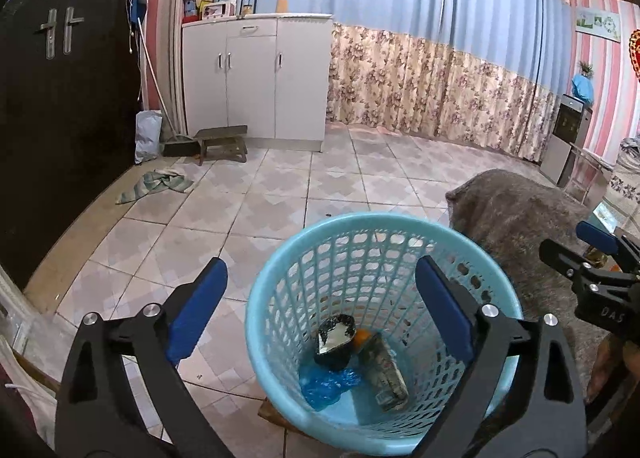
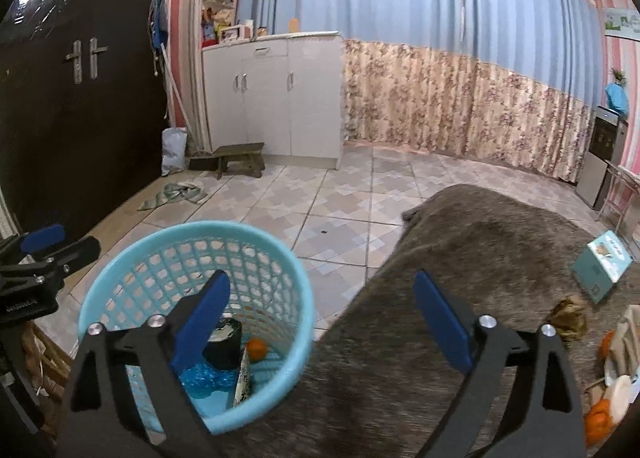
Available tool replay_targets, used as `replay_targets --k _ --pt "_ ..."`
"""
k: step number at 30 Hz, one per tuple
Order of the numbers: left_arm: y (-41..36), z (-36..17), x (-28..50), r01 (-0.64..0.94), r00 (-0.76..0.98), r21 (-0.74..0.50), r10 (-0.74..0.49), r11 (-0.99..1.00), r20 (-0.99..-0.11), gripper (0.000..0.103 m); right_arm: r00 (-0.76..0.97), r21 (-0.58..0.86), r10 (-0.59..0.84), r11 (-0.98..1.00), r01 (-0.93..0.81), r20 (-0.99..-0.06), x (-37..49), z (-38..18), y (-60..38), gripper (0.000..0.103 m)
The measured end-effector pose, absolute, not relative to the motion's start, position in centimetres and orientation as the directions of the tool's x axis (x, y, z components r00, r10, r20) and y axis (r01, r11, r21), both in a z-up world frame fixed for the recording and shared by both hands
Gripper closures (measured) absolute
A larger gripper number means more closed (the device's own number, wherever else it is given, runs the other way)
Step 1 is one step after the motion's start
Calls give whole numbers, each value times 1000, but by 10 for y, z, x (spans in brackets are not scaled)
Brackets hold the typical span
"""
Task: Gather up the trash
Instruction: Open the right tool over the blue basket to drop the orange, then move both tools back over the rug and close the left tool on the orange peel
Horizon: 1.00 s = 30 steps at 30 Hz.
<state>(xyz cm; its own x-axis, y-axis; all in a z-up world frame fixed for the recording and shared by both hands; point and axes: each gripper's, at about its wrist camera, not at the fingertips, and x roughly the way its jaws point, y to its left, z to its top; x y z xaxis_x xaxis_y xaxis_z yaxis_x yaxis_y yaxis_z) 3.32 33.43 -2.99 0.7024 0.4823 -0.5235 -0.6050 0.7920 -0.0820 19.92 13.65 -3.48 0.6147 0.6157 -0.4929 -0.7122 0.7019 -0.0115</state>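
A light-blue mesh basket [image 1: 256,290] stands on the tiled floor beside a surface covered with grey cloth [image 2: 460,258]. In it lie a black bowl [image 1: 335,340], an orange piece [image 1: 362,337], a flattened carton [image 1: 386,378] and a blue plastic bag [image 1: 328,382]. My left gripper [image 1: 320,266] hangs open above the basket, with nothing between its fingers. My right gripper [image 2: 322,278] is open and empty over the basket [image 2: 304,278] rim and the cloth's edge. On the cloth at the right lie a teal box [image 2: 602,266], a brown crumpled scrap [image 2: 568,316] and orange peels [image 2: 598,418].
A white cabinet [image 1: 256,74] stands against the far wall, with a low wooden stool [image 1: 222,142] and a broom before it. A striped rag [image 1: 160,186] lies on the floor near the dark door [image 1: 60,98]. Curtains cover the back wall.
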Motion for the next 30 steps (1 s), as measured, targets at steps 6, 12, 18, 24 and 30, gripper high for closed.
replay_targets --k 6,12,18,24,30 --pt "316 -15 38 -586 723 -86 473 805 -503 8 655 -23 590 734 -678 -472 210 -17 95 9" --pt "284 -4 51 -543 759 -99 436 834 -483 6 688 -35 571 757 -652 -448 219 1 47 9" --pt "247 -1 69 -486 785 -90 389 869 -482 6 745 -39 513 813 -582 -426 231 11 -19 5" --pt "206 0 91 -420 808 -76 335 904 -485 6 792 -73 437 856 -512 -426 243 11 -79 5" --pt "163 3 113 -351 829 -67 277 934 -485 6 822 -79 360 897 -435 -440 253 3 -140 5"
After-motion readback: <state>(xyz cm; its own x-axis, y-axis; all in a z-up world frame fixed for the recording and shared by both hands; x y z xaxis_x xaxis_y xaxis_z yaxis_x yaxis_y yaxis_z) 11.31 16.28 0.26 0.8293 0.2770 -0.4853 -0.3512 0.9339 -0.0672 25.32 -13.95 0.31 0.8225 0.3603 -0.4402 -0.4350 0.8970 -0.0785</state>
